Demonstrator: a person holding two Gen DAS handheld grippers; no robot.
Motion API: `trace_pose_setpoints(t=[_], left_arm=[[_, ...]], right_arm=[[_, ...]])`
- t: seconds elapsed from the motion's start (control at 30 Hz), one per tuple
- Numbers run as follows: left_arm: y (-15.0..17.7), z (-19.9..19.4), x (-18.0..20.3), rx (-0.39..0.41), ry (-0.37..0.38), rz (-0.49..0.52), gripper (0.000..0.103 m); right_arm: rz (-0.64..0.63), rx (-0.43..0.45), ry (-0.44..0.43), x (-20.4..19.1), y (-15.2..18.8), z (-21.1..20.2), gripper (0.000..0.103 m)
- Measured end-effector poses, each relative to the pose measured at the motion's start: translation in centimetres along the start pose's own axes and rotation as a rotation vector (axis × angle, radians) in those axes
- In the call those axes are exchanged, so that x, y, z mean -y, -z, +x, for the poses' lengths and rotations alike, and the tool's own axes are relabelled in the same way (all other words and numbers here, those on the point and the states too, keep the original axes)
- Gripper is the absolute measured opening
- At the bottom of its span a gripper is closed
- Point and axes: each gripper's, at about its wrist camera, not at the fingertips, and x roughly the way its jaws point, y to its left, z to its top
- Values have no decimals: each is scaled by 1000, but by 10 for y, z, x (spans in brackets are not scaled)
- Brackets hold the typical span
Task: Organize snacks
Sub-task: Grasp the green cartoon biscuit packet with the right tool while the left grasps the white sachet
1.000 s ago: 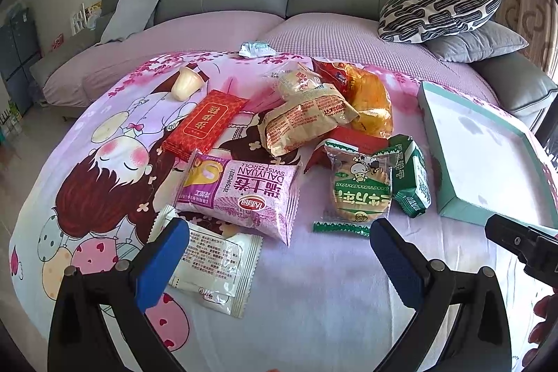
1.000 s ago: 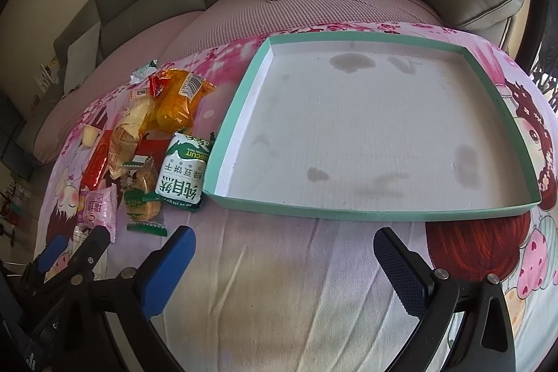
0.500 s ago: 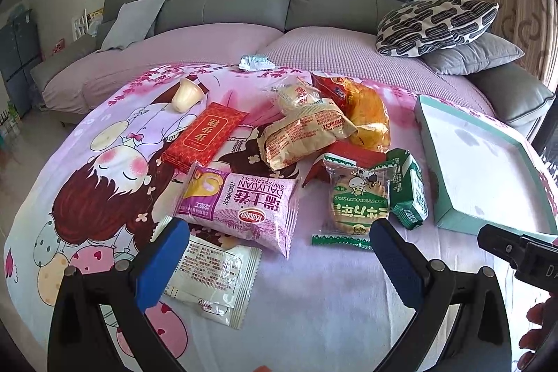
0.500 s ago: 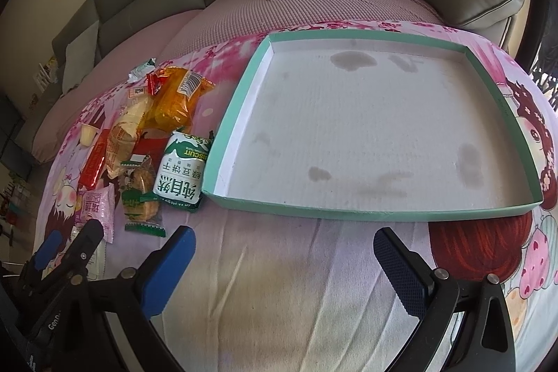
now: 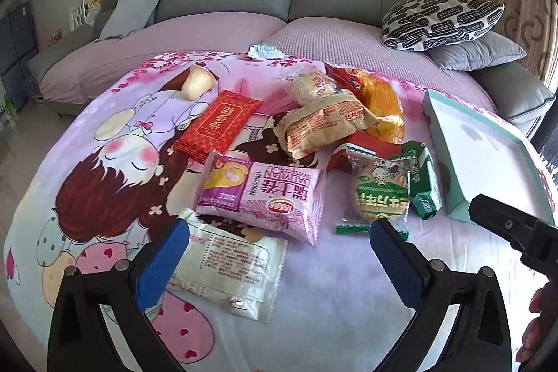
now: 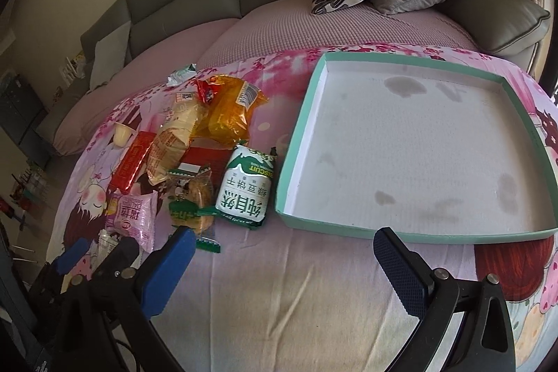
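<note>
Scattered pile of wrapped snacks, all on the pink cartoon-print blanket (image 5: 104, 183), none in the shallow mint-green cardboard tray w/ white floor (image 6: 300, 142). Tray floor bare except grey stains. Nearest the left gripper (image 5: 279, 253): white flat sachet w/ small black print (image 5: 226, 271), partly tucked under the pink-purple Swiss-roll pack (image 5: 261, 194). Next over, clear cookie pack w/ green lettering (image 5: 378, 194), touching the green-and-white biscuit pouch (image 6: 244, 190), itself just beside the tray's left wall. Further back: tan crinkled bread pack (image 5: 321, 124), orange-yellow glossy bag (image 5: 380, 103), flat red packet w/ gold characters (image 5: 219, 124), small cream jelly cup (image 5: 195, 86), pale teal wrapper (image 5: 263, 50) by the blanket's far edge. Vs 1 s ago: snacks and tray unmoved; left-wrist view shifted only a little over the second, sofa back and plush toy now further down in frame, white sachet closer in under the left blue pad (image 5: 164, 264). Right-wrist view scarcely altered. Both sets of jaws spread wide, nothing held; right gripper (image 6: 282, 271) hung over bare blanket just short of the tray's near rim. Meaning for the task, prob.: sorting not begun, left side lining up a first pick, likely sachet or pink pack; right waiting near the tray.
</note>
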Motion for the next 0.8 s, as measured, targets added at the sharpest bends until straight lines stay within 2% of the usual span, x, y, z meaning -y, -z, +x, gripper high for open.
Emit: trace_pose_setpoints(t=[0.1,0.27,0.43,0.6,0.8], left_arm=[[3,6,-8,-31,-60,19,103],[10,14,-27,-71,-49,-16,102],[14,24,-38,-115,-16,-38,87],[14,31,-44,-129,0,-41,81],[14,35,-50,-134,25,-48,78]], right_arm=[[-44,1,-35,-17,1,5,103],[-100,-6,-89,-44,0,15,102],[-129,5,-140,-60,-4,20,86],[-193,4,-132,-77,-3,28,79],[-251,-47,-93,-89,2,47,72]])
